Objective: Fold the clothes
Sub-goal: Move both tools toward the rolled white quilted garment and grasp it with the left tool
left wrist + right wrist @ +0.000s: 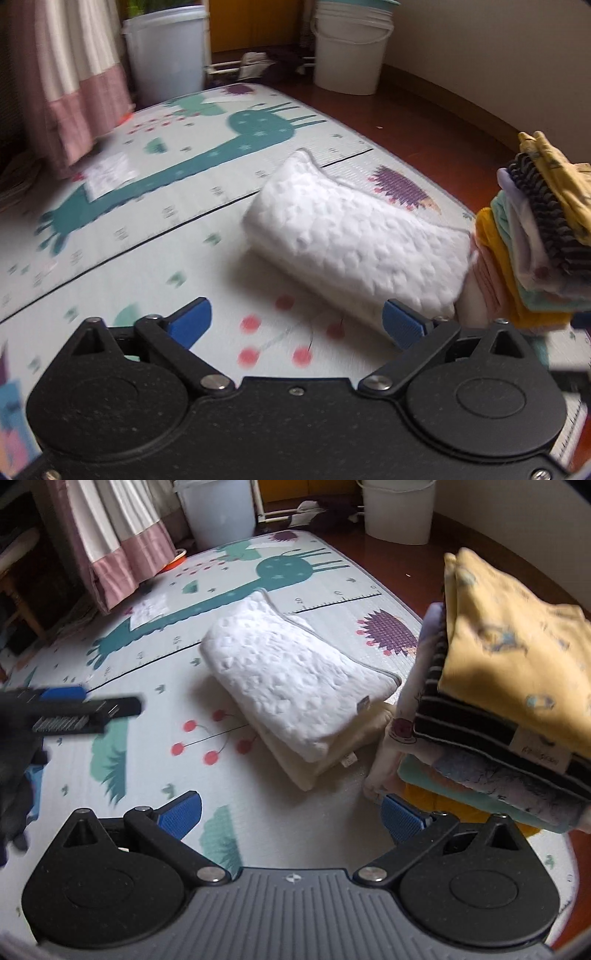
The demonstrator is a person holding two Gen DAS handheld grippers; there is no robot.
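Observation:
A folded white quilted cloth [354, 236] lies on the patterned play mat [155, 229]; in the right wrist view the white cloth [295, 679] rests on a cream folded piece [325, 760]. A stack of folded clothes [509, 701], yellow on top, stands to its right and shows at the right edge of the left wrist view [535, 240]. My left gripper [295, 325] is open and empty, low over the mat just short of the white cloth. My right gripper [291, 812] is open and empty, near the stack's base. The left gripper also shows in the right wrist view [74, 709], blurred.
White buckets [351, 55] and a translucent bin [166, 59] stand beyond the mat's far edge. A pink-hemmed curtain [74, 92] hangs at the far left. Dark red floor [424, 129] borders the mat on the right. A paper sheet [110, 173] lies on the mat.

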